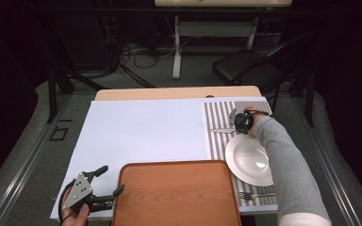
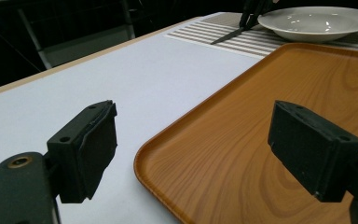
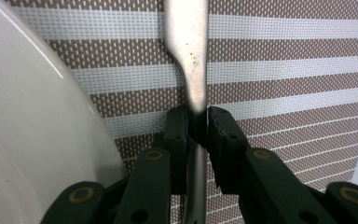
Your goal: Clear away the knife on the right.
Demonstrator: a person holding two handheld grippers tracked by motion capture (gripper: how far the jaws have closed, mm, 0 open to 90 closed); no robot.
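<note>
A silver table knife (image 3: 186,46) lies on the brown-and-white striped placemat (image 3: 284,70), just beside the rim of a white plate (image 3: 28,140). My right gripper (image 3: 196,123) is shut on the knife, one pad on each side of the metal. From above, the right gripper (image 1: 242,123) sits at the far edge of the plate (image 1: 248,160), over the knife (image 1: 221,130). My left gripper (image 1: 112,179) stands open at the front left, next to the corner of a wooden tray (image 1: 169,164). Nothing is between the left gripper's (image 2: 191,140) pads; the tray (image 2: 261,116) lies beyond them.
A fork (image 1: 257,195) lies on the placemat (image 1: 219,141) at the near side of the plate. A white board (image 1: 146,132) covers the tabletop left of the mat. A dark chair (image 1: 245,66) and cables stand on the floor beyond the table.
</note>
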